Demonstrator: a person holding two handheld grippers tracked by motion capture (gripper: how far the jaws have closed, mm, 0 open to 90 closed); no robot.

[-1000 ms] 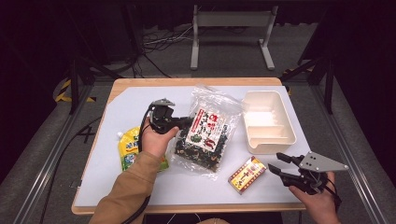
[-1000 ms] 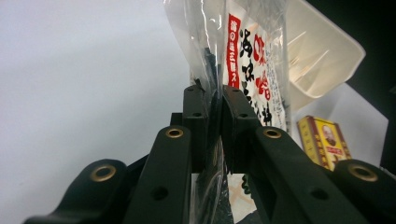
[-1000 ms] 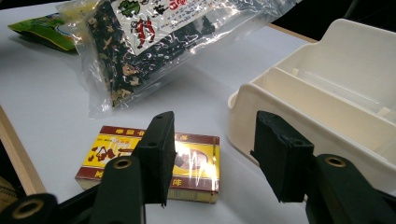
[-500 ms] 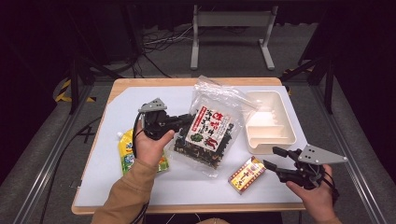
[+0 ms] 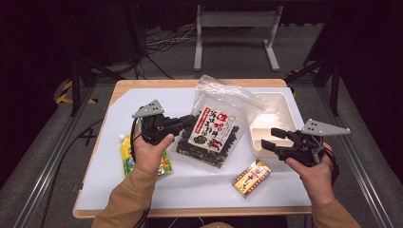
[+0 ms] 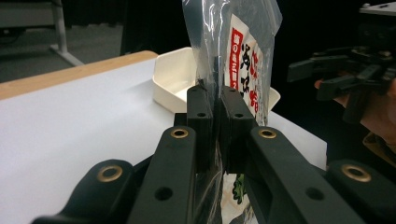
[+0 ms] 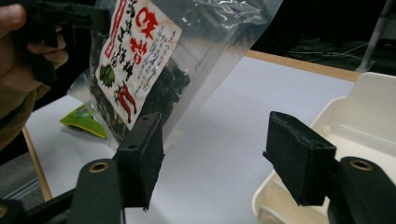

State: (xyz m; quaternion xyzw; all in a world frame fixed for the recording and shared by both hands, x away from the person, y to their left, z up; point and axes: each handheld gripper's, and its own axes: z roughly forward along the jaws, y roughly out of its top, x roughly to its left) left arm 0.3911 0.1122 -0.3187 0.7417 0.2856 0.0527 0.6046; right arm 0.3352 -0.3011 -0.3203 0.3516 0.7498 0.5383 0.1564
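Left gripper (image 5: 187,124), centre-left of the high view, is clamped on the edge of the seaweed bag (image 5: 214,128), held raised at frame centre. Right gripper (image 5: 268,139), lower right beside the white tray (image 5: 285,107), has just been opening; its jaws stand wide with nothing between them.

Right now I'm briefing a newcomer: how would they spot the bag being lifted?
On the white table, look left of the cream tray. The clear seaweed bag hangs there, pinched by the left hand-held gripper. Alone here, it shows dark contents and a red-and-white label.
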